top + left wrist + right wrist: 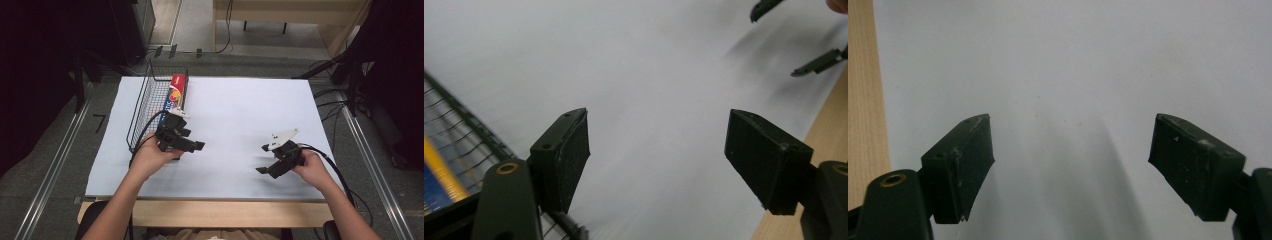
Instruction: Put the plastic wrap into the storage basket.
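Flanking bare white sheet (pixel 235 120), left gripper (pixel 192 145) beside basket (pixel 150 100), right gripper (pixel 264 160) open near front edge.

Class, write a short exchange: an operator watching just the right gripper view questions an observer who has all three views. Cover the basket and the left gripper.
Operator: Where is the basket, and is anything in it?
Observer: The wire basket stands at the left edge of the white sheet, with a red and blue box lying inside.
Operator: Is the left gripper holding something?
Observer: No. The left gripper is beside the basket, jaws open with nothing between them.
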`<state>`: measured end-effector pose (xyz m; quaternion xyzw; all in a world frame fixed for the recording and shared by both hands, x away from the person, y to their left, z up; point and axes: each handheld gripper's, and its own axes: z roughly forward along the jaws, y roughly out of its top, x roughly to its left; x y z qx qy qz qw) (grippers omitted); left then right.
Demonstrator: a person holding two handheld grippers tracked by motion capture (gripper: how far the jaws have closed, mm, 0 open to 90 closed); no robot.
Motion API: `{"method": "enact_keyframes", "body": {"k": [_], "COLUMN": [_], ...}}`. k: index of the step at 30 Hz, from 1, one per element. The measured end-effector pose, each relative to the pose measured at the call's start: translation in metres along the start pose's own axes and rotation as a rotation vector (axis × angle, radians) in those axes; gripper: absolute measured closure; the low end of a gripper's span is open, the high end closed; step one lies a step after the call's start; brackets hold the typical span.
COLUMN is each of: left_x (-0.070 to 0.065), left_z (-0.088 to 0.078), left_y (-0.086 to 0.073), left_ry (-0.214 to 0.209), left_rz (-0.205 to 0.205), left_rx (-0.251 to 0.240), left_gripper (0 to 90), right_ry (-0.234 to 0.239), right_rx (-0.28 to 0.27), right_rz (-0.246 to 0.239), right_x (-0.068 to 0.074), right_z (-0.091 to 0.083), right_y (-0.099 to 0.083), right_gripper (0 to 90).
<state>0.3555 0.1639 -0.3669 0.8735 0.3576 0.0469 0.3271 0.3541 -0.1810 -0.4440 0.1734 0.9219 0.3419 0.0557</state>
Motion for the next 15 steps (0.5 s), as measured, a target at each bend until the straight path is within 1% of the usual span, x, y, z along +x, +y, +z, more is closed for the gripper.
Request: {"method": "enact_keyframes", "body": {"k": [2, 3, 4, 5, 6, 9, 11, 12, 13, 15], "left_x": [-0.008, -0.011, -0.013, -0.015, -0.018, -0.021, -0.022, -0.022, -0.023, -0.026], "left_z": [0.003, 0.004, 0.006, 0.008, 0.01, 0.015, 0.018, 0.02, 0.021, 0.026], "left_y": [-0.001, -0.002, -0.002, -0.003, -0.003, -0.005, -0.007, -0.008, -0.009, -0.011], "left_ry": [0.024, 0.018, -0.006, -0.017, -0.015, -0.036, -0.064, -0.07, -0.07, -0.088], "left_rz": [0.038, 0.048, 0.053, 0.062, 0.081, 0.083, 0.077, 0.078, 0.09, 0.11], "left_rx": [-0.021, -0.032, -0.027, -0.014, -0.004, 0.016, 0.017, 0.017, 0.017, 0.025], "left_gripper": [27.2, 27.9, 28.4, 27.8, 27.2, 27.0, 27.8, 27.8, 27.7, 26.2], "right_ry": [0.001, 0.002, 0.003, 0.002, 0.006, 0.007, 0.007, 0.008, 0.007, 0.01], "right_rx": [0.0, -0.001, -0.001, -0.003, -0.005, -0.011, -0.009, -0.008, -0.008, -0.007], "right_rz": [-0.002, -0.001, 0.001, 0.002, 0.005, 0.011, 0.012, 0.011, 0.009, 0.009], "right_x": [0.0, 0.0, 0.0, 0.0, 0.0, -0.001, -0.001, -0.001, -0.001, -0.001], "right_z": [0.0, 0.0, 0.0, 0.0, 0.0, -0.001, -0.001, -0.001, 0.0, 0.0], "right_y": [0.0, 0.0, 0.0, 0.0, 0.0, 0.001, 0.0, 0.0, 0.0, 0.0], "right_gripper": [18.6, 18.6, 18.6, 18.6, 18.6, 18.6, 18.6, 18.6, 18.6, 18.6]}}
